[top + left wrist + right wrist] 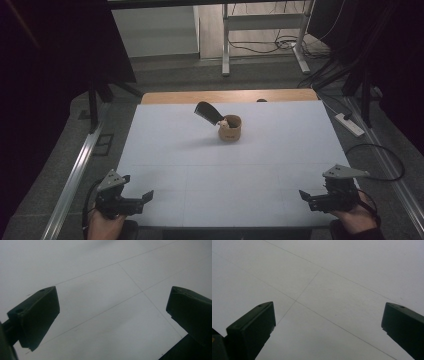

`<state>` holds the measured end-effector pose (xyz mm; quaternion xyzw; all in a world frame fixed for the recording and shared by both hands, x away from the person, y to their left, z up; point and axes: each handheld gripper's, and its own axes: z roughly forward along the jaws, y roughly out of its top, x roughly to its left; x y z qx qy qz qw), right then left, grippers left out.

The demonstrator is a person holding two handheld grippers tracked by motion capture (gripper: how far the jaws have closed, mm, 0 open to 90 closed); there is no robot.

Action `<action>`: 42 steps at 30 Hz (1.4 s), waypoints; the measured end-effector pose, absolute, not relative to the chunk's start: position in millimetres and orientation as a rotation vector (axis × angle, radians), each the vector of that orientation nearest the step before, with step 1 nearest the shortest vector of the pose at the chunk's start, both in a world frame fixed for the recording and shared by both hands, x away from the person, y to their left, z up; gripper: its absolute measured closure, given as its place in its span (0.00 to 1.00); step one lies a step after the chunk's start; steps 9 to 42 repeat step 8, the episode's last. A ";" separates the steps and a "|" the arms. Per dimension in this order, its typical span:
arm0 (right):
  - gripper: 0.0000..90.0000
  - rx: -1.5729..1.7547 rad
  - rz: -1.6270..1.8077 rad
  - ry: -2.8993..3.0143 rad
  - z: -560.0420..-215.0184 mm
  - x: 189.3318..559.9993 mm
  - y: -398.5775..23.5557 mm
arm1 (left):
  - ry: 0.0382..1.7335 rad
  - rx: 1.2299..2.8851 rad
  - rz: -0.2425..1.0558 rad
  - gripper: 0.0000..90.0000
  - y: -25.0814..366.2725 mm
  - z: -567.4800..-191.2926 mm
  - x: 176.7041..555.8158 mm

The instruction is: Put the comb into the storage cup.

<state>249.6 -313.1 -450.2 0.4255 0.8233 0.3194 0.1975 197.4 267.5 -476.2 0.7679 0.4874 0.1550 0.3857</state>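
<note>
We see a white worktop [200, 170] with faint grid lines. At its near corners we hold the left gripper [142, 197] and the right gripper [306, 196], both low over bare surface, well apart, fingers spread wide and empty. Well beyond them, toward the far middle, stands a small tan cup [230, 128], a black-bladed tool [208, 112] leaning out of it to the left.

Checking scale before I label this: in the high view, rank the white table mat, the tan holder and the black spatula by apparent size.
1. White table mat, by far the largest.
2. Black spatula and tan holder look about alike, so I won't rank them.
</note>
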 end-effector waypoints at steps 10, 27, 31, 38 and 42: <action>0.00 1.202 0.881 2.302 -450.6 250.7 -313.0 | 1.253 1.955 0.380 0.00 268.0 -476.6 197.1; 0.00 1.202 0.881 2.302 -450.6 250.7 -313.0 | 1.253 1.955 0.380 0.00 268.0 -476.6 197.1; 0.00 1.202 0.881 2.302 -450.6 250.7 -313.0 | 1.253 1.955 0.380 0.00 268.0 -476.6 197.1; 0.00 1.202 0.881 2.302 -450.6 250.7 -313.0 | 1.253 1.955 0.380 0.00 268.0 -476.6 197.1; 0.00 1.202 0.881 2.302 -450.6 250.7 -313.0 | 1.253 1.955 0.380 0.00 268.0 -476.6 197.1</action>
